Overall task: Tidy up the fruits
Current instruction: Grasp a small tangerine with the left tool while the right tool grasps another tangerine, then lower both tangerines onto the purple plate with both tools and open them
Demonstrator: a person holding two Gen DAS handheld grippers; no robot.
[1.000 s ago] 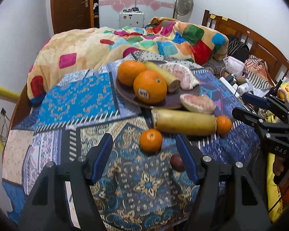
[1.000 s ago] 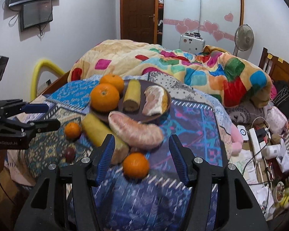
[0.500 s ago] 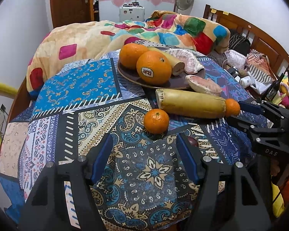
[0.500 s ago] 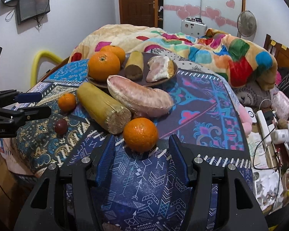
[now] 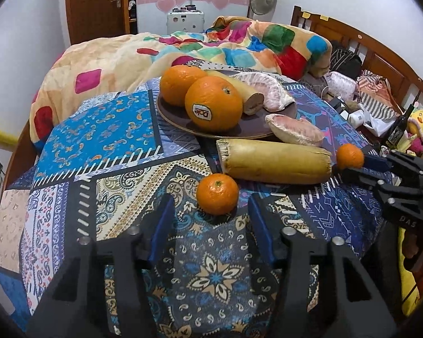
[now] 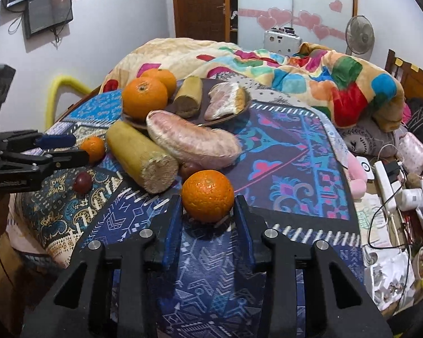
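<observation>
My left gripper (image 5: 211, 200) is open, its jaws closing; a small mandarin (image 5: 217, 193) lies on the patterned cloth between its fingertips, with a gap on each side. In the right wrist view my right gripper (image 6: 207, 200) is closing on a second mandarin (image 6: 207, 195), its pads touching both sides. Behind them lie a yellow stalk piece (image 5: 273, 163) and a peeled pomelo segment (image 6: 194, 143). A brown plate (image 5: 177, 118) holds two big oranges (image 5: 213, 107), another stalk piece and another pomelo segment. A small dark fruit (image 6: 82, 182) rests near the left gripper (image 6: 81, 148).
A bed with a colourful blanket (image 5: 239, 45) and a wooden headboard (image 5: 380, 56) stands behind the round table. To the right, beyond the table's edge, sit a dark bottle (image 5: 399, 128), a power strip (image 6: 386, 174), cables and small clutter. A yellow tube (image 6: 62, 84) curves at the left.
Both grippers have sunk toward the table and come up to their mandarins. Both pairs of jaws have narrowed, the right one down to its mandarin's sides.
</observation>
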